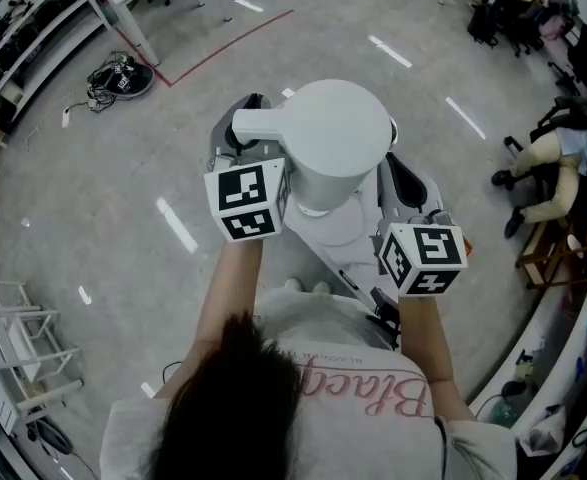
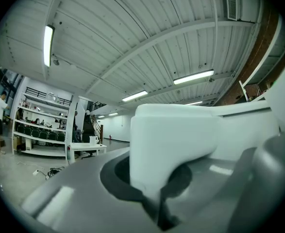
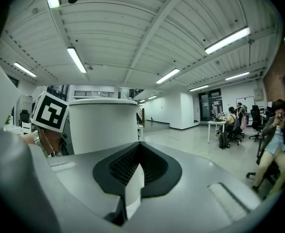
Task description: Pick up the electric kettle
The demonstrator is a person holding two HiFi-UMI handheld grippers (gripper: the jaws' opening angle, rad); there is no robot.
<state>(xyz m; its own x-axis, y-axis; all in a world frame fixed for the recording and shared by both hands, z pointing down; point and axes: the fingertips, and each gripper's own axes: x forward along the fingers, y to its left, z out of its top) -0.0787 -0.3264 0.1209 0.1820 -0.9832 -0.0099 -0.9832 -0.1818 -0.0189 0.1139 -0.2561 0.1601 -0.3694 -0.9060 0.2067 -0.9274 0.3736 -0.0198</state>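
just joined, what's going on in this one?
A person is handling a white electric kettle with two handheld grippers. The left gripper is shut on the kettle's handle. The right gripper is shut on a thin white piece, apparently the edge of the base under the kettle. The kettle is in the air over the floor, so it looks already picked up.

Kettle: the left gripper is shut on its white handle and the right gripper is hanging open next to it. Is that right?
Not quite. The right gripper isn't open: the right gripper view shows its jaws shut on a thin white piece, with the kettle body just beyond. The left gripper is shut on the white handle, as you said.
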